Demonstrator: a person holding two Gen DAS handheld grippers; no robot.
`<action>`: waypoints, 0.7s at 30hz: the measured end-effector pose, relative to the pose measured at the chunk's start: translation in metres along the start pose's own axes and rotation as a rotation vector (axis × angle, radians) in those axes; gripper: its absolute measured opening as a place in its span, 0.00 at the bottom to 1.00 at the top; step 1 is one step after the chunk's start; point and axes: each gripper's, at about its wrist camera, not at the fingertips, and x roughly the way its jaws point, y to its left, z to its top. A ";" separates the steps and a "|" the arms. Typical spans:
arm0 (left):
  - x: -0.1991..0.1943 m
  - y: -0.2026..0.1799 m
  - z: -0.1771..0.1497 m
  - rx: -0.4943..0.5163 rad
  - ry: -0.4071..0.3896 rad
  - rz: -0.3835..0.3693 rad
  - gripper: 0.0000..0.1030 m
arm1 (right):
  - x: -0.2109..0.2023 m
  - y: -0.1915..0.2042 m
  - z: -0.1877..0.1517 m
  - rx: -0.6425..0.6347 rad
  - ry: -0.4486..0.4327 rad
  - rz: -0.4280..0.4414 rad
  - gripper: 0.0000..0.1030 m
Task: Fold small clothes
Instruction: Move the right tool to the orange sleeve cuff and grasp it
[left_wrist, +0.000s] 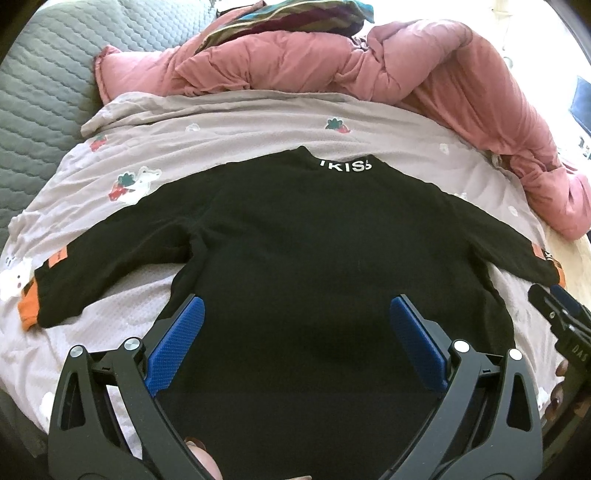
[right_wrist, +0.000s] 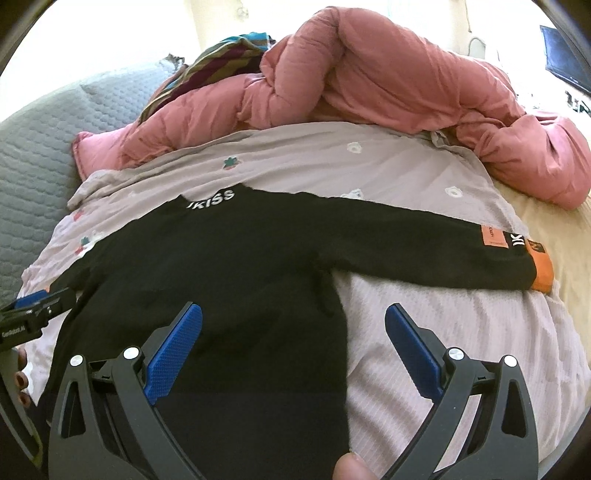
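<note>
Black top (left_wrist: 295, 236): flat on the bed sheet (left_wrist: 221, 122), sleeves spread; left gripper (left_wrist: 293, 332) and right gripper (right_wrist: 293, 341) fingers wide apart, empty; you pinch one sleeve cuff (right_wrist: 541, 271) cleanly, single layer.

A black long-sleeved top (left_wrist: 295, 236) lies flat and unfolded on the bed, sleeves spread to both sides, orange cuffs, white letters on the collar at the far edge

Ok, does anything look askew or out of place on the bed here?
Nothing stands out. The black top lies flat on the printed sheet, sleeves spread, unfolded. Both the left gripper and the right gripper are open above it.
</note>
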 end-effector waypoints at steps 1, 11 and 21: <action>0.002 0.000 0.001 0.000 0.001 0.006 0.92 | 0.002 -0.004 0.003 0.006 -0.002 -0.006 0.96; 0.032 -0.013 0.026 0.012 0.025 0.006 0.92 | 0.020 -0.046 0.025 0.071 -0.025 -0.072 0.96; 0.062 -0.030 0.047 0.031 0.049 -0.007 0.92 | 0.029 -0.098 0.041 0.142 -0.049 -0.149 0.96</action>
